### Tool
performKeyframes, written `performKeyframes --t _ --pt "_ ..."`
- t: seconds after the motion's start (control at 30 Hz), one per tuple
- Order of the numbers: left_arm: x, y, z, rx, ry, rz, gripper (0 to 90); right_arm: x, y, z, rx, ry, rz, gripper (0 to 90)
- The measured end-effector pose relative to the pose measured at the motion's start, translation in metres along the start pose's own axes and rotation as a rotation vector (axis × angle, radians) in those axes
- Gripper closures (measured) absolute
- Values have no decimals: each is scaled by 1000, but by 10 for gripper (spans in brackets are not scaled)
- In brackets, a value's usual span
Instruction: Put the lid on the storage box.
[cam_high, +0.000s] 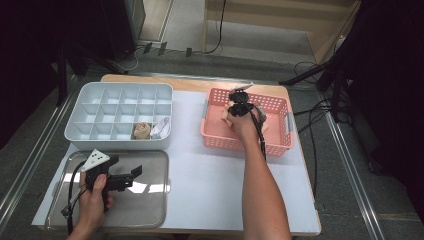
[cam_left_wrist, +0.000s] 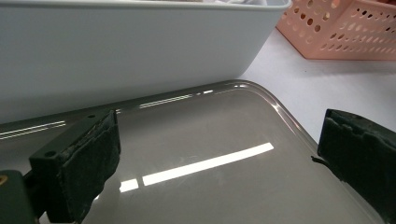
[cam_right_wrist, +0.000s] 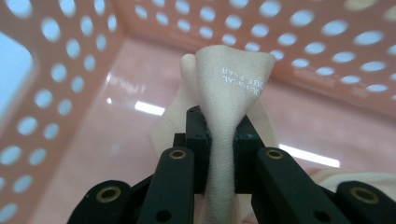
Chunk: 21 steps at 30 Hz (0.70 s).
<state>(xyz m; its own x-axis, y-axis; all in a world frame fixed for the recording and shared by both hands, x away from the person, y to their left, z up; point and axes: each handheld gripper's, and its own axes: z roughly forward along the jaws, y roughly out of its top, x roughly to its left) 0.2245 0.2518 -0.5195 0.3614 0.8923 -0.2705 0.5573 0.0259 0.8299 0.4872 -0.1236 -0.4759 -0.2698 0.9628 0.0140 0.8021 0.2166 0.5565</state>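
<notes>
Pick-up step: right tongs (cam_right_wrist: 219, 137) clenched on a cream fabric sock (cam_right_wrist: 229, 88) inside the pink perforated plastic basket (cam_right_wrist: 60, 74). Left tongs (cam_left_wrist: 217, 158) gape, released, over the steel tray (cam_left_wrist: 210, 140). Next, likely lift clear and carry toward the white compartment box (cam_high: 120, 107) left of them.

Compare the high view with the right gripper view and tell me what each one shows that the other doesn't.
High view alone: the white divided box with two filled compartments, the metal tray and the left gripper open above it.

Right gripper view alone: the right gripper shut on a cream sock, pinched into a fold, with printed lettering across it.

Both: the pink basket with its perforated walls, and the right gripper reaching down inside it.
</notes>
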Motion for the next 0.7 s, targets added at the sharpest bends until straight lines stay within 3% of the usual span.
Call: performKeyframes --t 0.17,0.3,0.53,0.7 --pt "1 0 0 -1 4 1 0 -8 -2 -17 -133 22 80 822" --pt "0 0 1 2 8 4 0 -10 -3 -33 -214 35 110 823" --pt "0 0 1 0 7 1 0 -9 -6 -52 -275 73 141 823" --pt "0 1 1 -1 3 -1 0 -2 -13 -69 -317 86 111 823"
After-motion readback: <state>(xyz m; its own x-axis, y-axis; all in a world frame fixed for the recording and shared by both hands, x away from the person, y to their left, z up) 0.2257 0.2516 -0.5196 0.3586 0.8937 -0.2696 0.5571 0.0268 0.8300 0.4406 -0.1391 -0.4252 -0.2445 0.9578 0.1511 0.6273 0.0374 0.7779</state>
